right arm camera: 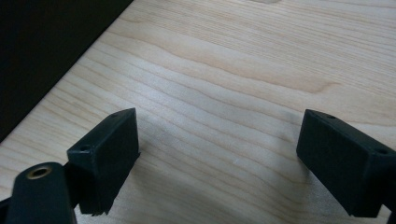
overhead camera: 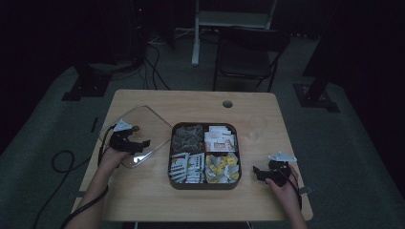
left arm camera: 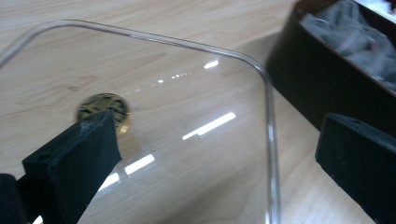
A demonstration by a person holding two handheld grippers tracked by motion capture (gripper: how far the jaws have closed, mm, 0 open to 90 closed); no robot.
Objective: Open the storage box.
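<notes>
Both pairs of fingers stand spread wide, pinching nothing. Nearest, at the near right of the table (overhead camera: 143, 200), the right gripper (overhead camera: 265, 172) hovers low over bare wood, its jaws apart with only grain between them; it sits just right of the dark tray (overhead camera: 205, 185), apart from it. At the near left, the left gripper (overhead camera: 135, 144) hangs over the clear lid (overhead camera: 143, 119), which lies flat on the table just left of the tray, its small brass knob (left arm camera: 103, 107) showing beside one jaw.

Farther in, the tray stands open at the middle, its four compartments stocked with sachets and packets. Beyond it to the right a clear cup (overhead camera: 256, 128) stands alone, seemingly empty.

By my reading, the lid is already off and set aside, so opening is done. Picking a packet from the tray, and perhaps bringing it to the cup, seems to be what remains.
</notes>
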